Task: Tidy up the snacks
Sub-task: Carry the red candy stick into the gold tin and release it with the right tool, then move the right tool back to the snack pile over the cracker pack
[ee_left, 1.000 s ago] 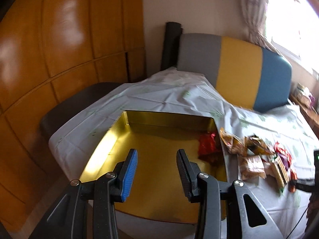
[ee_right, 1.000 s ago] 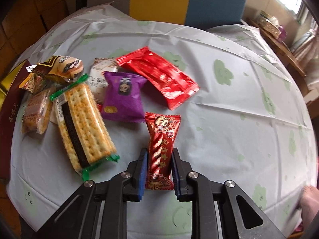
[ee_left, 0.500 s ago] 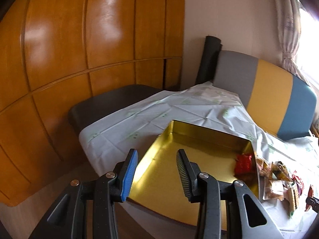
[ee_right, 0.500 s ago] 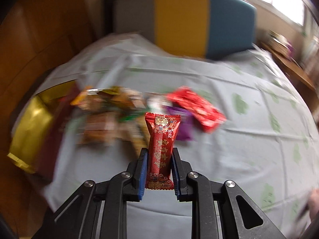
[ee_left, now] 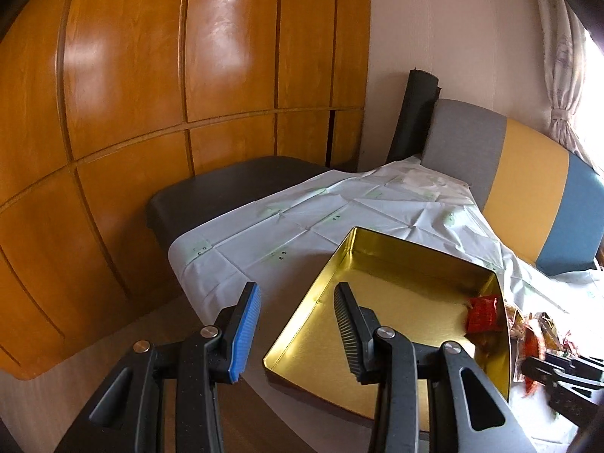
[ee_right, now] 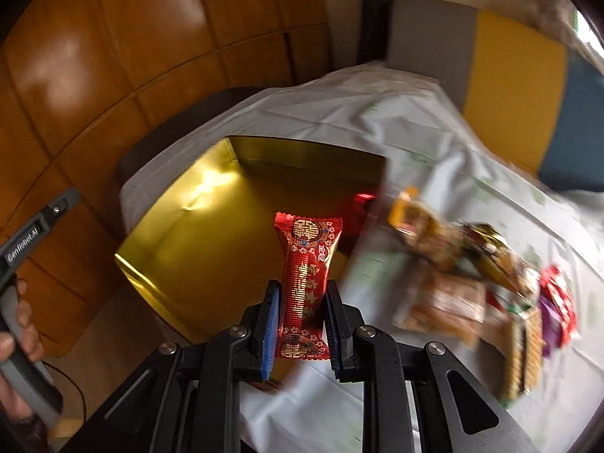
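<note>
My right gripper is shut on a red and gold snack packet, which stands upright between the pads over the near right part of the open gold tin. Another red packet lies in the tin's right corner. The left gripper hangs open and empty over the tin's left edge and the tablecloth. At the lower right of the left wrist view the right gripper shows with its red packet. Several loose snacks lie on the cloth right of the tin, blurred.
A white cloth with green prints covers the table. A dark seat and wooden wall panels stand to the left. Behind is a grey, yellow and blue backrest. A hand grips a grey handle at the left edge.
The right gripper has lifted the red packet off the cloth and carried it left to above the tin. The left gripper swung left, so the tin now sits to its right.
</note>
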A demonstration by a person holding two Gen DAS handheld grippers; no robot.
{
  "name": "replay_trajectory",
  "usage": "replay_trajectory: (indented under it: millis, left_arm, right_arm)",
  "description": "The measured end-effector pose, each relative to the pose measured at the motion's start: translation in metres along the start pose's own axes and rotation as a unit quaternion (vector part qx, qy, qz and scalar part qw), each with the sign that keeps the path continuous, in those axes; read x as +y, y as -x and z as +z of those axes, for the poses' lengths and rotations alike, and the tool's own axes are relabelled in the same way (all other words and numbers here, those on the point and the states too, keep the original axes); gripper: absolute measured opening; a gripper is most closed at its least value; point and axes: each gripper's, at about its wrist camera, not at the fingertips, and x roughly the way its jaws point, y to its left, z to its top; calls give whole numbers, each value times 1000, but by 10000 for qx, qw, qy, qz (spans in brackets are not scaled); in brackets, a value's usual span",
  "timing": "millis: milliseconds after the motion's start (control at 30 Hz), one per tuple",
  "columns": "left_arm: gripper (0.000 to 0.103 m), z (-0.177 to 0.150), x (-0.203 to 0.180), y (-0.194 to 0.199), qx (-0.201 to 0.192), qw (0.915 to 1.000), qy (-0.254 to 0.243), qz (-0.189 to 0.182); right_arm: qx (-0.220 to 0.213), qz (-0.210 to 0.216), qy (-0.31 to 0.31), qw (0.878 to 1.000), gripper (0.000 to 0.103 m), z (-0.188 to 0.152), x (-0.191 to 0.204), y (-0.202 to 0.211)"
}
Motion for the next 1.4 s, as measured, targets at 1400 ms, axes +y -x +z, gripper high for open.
replay_trajectory:
  millis: [1400]
  left_arm:
    - [41, -33, -33, -11, 562, 9966, -438, -426]
  right_arm:
    - [-1005, -1227, 429, 9864, 55, 4, 29, 27]
